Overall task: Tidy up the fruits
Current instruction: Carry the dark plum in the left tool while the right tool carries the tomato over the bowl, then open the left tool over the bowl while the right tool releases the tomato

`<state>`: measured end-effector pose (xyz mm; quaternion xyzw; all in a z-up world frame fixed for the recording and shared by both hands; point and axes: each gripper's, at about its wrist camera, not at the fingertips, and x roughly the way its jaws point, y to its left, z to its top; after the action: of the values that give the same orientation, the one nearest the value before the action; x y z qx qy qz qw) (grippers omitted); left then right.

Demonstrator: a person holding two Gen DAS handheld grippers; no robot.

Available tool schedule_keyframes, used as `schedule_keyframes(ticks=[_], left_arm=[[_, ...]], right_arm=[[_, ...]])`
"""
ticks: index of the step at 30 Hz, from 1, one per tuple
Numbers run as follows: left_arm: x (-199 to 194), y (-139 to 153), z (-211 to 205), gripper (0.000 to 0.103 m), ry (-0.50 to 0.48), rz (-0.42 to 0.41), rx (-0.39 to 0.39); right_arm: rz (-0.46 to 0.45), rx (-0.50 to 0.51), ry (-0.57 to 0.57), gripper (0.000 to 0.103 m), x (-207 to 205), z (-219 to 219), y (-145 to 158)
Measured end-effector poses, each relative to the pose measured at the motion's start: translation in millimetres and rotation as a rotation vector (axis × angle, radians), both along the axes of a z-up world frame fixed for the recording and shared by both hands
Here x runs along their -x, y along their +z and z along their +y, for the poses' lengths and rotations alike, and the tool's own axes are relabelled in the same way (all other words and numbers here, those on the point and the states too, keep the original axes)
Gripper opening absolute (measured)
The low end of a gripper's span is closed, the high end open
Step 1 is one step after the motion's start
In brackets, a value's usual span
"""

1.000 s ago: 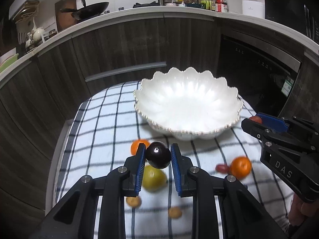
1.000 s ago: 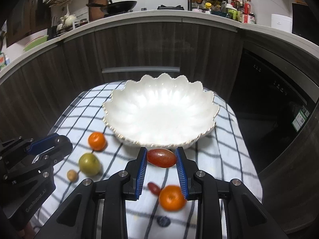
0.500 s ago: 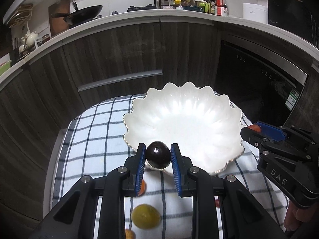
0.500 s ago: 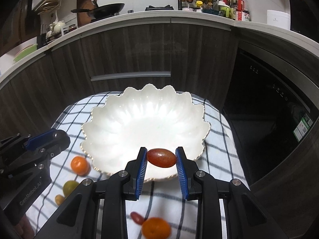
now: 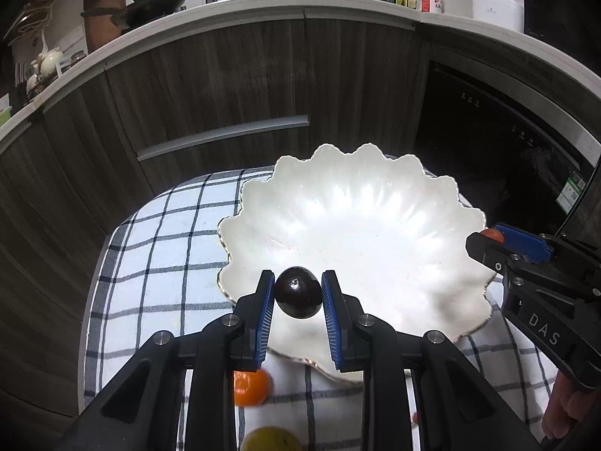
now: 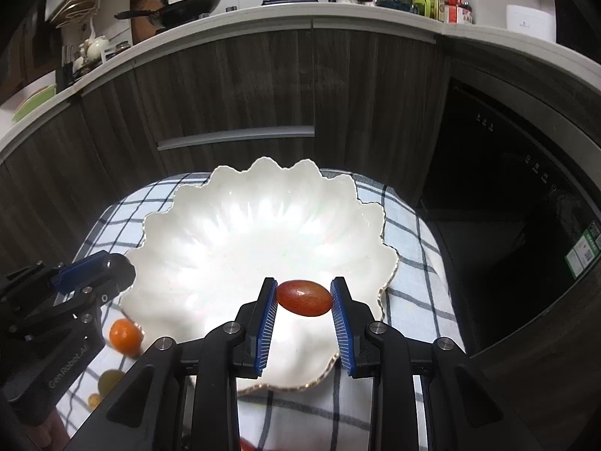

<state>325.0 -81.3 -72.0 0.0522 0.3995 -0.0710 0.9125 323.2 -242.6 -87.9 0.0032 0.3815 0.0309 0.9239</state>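
My left gripper (image 5: pixel 297 293) is shut on a dark round plum (image 5: pixel 298 292) and hangs over the near left rim of the white scalloped bowl (image 5: pixel 360 203). My right gripper (image 6: pixel 303 298) is shut on a red oval tomato (image 6: pixel 304 297) above the bowl's (image 6: pixel 240 203) near right part. The bowl holds no fruit. Each gripper shows in the other's view: the right gripper (image 5: pixel 488 238) at the bowl's right rim, the left gripper (image 6: pixel 112 267) at its left rim.
The bowl stands on a small table under a blue-checked cloth (image 5: pixel 157 248). On the cloth near me lie an orange (image 5: pixel 249 387), (image 6: pixel 126 334), a yellow-green fruit (image 5: pixel 270 439), (image 6: pixel 109 379) and a small brown one (image 6: pixel 94 400). Dark cabinets (image 5: pixel 225 75) and an oven (image 6: pixel 526 195) stand behind.
Both grippers have moved forward with their fruit, from above the cloth to over the bowl. The loose fruit on the cloth has slid toward the bottom of both views.
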Motion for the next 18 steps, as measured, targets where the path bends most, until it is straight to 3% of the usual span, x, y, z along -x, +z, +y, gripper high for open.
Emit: schedule_keyframes(ticks=[9, 18], left_arm=[[-20, -16, -1, 0.026, 0.003, 0.061, 0.013], [-23, -28, 0, 0.029, 0.011, 0.106, 0.013]], right_arm=[[0.088, -0.026, 0.005, 0.031, -23, -3, -17], [0.117, -0.031, 0.011, 0.031, -30, -1, -26]])
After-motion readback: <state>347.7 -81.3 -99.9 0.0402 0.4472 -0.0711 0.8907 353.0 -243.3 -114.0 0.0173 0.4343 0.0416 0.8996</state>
